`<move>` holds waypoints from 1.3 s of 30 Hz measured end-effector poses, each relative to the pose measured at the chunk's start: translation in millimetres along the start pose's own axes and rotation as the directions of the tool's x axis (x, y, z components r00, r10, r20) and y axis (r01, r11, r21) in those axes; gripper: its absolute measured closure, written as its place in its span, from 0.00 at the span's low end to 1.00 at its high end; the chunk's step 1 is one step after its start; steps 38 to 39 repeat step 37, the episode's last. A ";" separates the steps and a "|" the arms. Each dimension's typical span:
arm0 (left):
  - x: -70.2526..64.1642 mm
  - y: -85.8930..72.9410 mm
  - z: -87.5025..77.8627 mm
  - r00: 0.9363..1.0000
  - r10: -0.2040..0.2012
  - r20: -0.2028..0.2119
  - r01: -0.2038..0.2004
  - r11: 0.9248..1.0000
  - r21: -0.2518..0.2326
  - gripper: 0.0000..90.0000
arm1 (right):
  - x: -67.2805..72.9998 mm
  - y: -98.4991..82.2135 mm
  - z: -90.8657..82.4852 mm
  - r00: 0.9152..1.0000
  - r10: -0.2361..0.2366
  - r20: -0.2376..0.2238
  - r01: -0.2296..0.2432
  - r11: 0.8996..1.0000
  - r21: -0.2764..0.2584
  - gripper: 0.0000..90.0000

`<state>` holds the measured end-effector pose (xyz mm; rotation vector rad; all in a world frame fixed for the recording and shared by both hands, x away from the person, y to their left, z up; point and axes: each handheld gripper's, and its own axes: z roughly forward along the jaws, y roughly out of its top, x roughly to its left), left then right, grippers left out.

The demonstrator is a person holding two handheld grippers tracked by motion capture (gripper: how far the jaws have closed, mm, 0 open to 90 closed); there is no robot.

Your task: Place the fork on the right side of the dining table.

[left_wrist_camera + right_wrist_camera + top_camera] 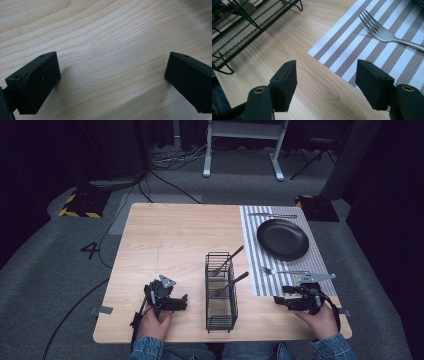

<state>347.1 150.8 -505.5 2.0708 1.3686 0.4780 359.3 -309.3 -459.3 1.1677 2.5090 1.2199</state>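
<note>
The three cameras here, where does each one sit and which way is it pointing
High view: above the person's side, looking forward and down on the table; both hands and the left gripper and right gripper show.
Left gripper view: on the left gripper, facing bare wood between open jaws.
Right gripper view: on the right gripper, facing the striped mat, fork and wire basket; jaws open.
Shared: the high view and right gripper view both show fork, mat, basket.

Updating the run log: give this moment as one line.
left gripper: open, empty, over bare table | right gripper: open, empty, at placemat corner | fork: on placemat
</note>
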 end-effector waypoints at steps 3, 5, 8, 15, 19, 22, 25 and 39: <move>0.0 0.0 0.0 1.000 0.000 0.000 0.000 1.000 0.000 0.00 | 1.2 -4.8 8.1 1.000 -0.006 0.006 0.006 1.000 0.011 0.38; 0.0 0.0 0.0 1.000 0.000 0.000 0.000 1.000 0.000 0.00 | 1.9 -6.2 10.2 1.000 -0.017 0.018 0.016 1.000 0.016 0.38; 0.0 0.0 0.0 1.000 0.000 0.000 0.000 1.000 0.000 0.00 | 4.6 -10.5 15.7 0.999 -0.043 0.034 0.042 0.999 0.021 0.38; 0.0 0.0 0.0 1.000 0.000 0.000 0.000 1.000 0.000 0.00 | 12.5 -17.0 28.2 0.996 -0.081 0.043 0.080 0.996 0.030 0.38; -0.1 0.1 0.2 1.000 0.000 0.000 0.000 1.000 0.000 0.00 | 17.8 -20.5 34.9 0.992 -0.116 0.048 0.114 0.993 0.041 0.38; -0.1 0.2 0.2 1.000 0.000 0.000 0.000 1.000 0.000 0.00 | 21.1 -21.9 37.1 0.990 -0.134 0.052 0.132 0.990 0.037 0.38; 0.0 0.2 0.2 1.000 0.001 -0.001 -0.001 1.000 0.000 0.00 | 22.4 -23.2 38.5 0.987 -0.150 0.058 0.148 0.988 0.031 0.37; 0.1 0.2 0.2 1.000 0.003 0.000 -0.003 1.000 0.000 0.00 | 27.8 -29.4 45.5 0.972 -0.209 0.105 0.209 0.978 0.016 0.15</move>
